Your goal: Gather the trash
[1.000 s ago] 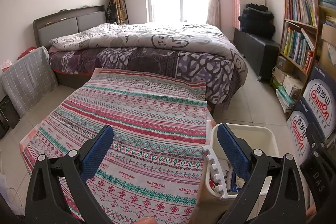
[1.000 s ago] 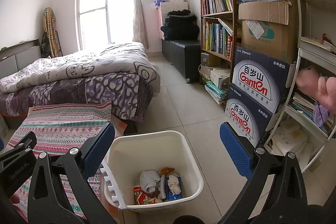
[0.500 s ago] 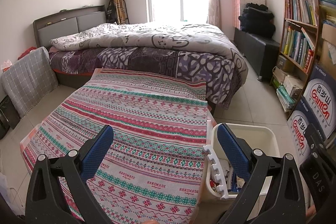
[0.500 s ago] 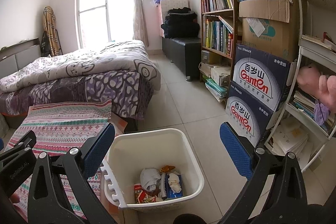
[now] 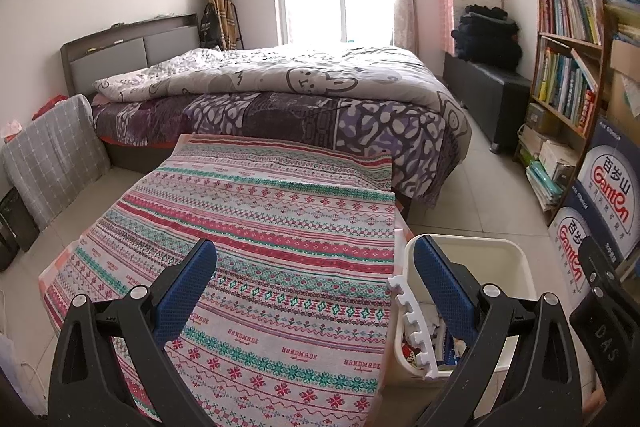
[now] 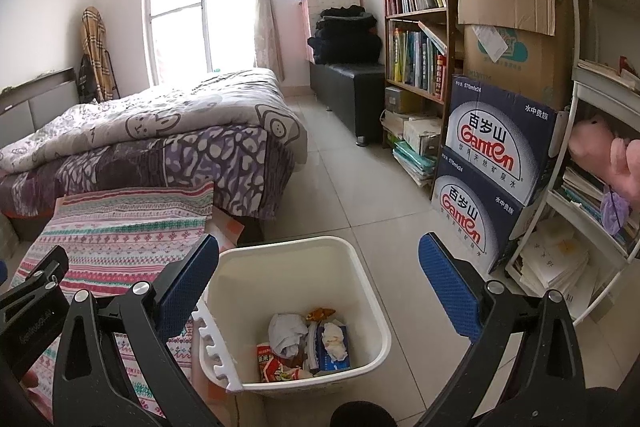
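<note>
Right gripper (image 6: 319, 277) gapes above bin rim (image 6: 362, 269) — empty-jawed.

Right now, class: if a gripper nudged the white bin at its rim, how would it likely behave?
The bin looks like thin plastic and holds only a little trash, so it is probably light. It stands on smooth tiles, so it would likely slide. A high push might tip it.

Each handheld gripper was matte black plastic: the left gripper (image 5: 314, 287) and the right gripper (image 6: 318, 287) carried two angled arms with silver screw heads and blue, finely dimpled pads (image 6: 450, 295). A black block at the right edge of the left view bore pale lettering, possibly "DAS".
</note>
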Available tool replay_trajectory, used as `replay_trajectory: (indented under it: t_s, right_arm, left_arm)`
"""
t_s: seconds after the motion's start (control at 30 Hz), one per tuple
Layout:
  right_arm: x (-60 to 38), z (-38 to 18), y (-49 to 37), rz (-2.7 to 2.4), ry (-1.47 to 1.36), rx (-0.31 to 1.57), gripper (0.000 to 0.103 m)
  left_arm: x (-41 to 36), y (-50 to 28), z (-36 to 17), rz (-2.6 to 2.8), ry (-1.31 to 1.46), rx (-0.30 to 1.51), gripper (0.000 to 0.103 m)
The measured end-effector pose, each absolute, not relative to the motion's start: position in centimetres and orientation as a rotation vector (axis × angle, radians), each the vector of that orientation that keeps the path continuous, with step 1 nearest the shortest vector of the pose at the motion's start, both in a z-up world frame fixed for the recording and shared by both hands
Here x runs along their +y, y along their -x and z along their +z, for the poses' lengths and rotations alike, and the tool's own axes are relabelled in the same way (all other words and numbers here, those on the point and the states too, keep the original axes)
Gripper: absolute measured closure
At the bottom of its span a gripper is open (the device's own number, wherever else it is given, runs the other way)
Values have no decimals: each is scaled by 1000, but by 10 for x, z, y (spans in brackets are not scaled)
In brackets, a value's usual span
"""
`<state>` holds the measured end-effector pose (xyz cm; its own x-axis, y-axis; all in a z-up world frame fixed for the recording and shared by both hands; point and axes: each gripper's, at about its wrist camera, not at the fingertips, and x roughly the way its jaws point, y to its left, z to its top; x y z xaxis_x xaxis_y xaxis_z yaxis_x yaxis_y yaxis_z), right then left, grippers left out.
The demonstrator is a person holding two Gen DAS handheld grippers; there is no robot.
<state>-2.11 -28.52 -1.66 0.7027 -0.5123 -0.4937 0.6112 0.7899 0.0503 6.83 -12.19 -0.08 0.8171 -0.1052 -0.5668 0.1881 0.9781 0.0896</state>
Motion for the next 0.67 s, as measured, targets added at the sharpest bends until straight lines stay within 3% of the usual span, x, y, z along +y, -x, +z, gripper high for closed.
replay_trajectory:
  t_s: [0.67]
  right_arm:
    - [-288, -15, 23, -631, -220, 484, 7]
  left_arm:
    - [-130, -63, 4, -188, -159, 582, 7]
